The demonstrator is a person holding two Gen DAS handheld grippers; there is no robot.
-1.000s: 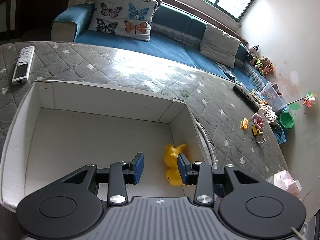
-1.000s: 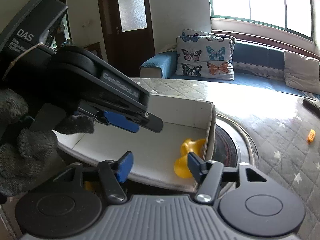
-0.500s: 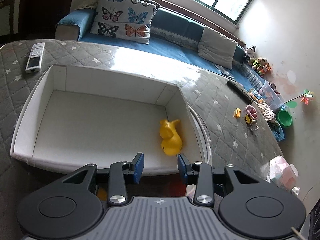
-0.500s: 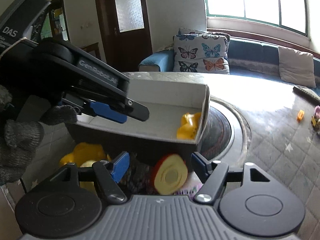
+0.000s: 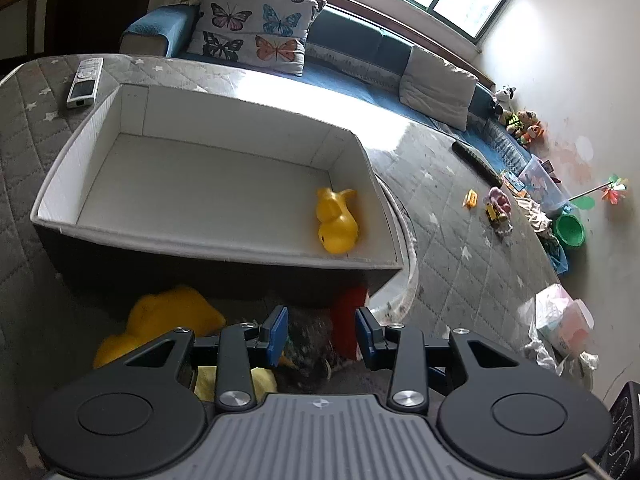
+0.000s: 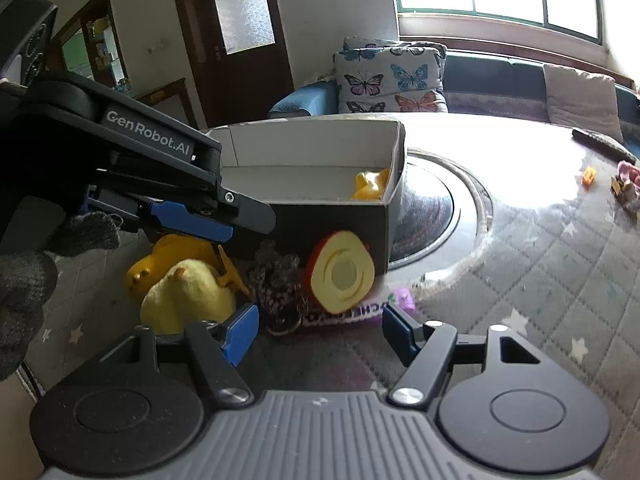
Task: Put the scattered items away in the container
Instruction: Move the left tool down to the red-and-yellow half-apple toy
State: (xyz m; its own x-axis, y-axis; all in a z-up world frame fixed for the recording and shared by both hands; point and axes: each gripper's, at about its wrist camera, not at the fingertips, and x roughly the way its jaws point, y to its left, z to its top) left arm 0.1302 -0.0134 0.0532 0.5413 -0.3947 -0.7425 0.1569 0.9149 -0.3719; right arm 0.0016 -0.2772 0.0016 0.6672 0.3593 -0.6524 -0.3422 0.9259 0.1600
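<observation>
So, biggest thing first: the white-lined storage box (image 5: 224, 184) sits on the grey star-quilted mat (image 5: 460, 248), and it has just one yellow rubber duck (image 5: 335, 222) in it, tucked into the corner nearest the round rug edge. Everything else you need is piled on the mat right against the box's near outside wall, not inside.

Your right gripper (image 6: 318, 334) looks better placed to me. Its jaws are parted with nothing between them, and straight ahead of the gap is the red-and-yellow apple half (image 6: 340, 276), cut face turned toward you and leaning near the box's corner. It's a roundish disc, so no real long axis to fuss over; I'd come at it across the flat face and rounded back. Just left of it is a dark bunch of toy grapes (image 6: 276, 280), then the pale yellow plush chick (image 6: 186, 298) and another yellow duck (image 6: 168, 258) behind that.

Your left gripper (image 5: 321, 334) is also open and empty, hovering over the same pile. From its view the grapes sit right between the blue pads (image 5: 277, 330), slightly ahead, with the apple's red side just beyond the right pad.

Both are close, so watch you don't bump them together. A purple packet (image 6: 360, 310) lies flat under the apple.
</observation>
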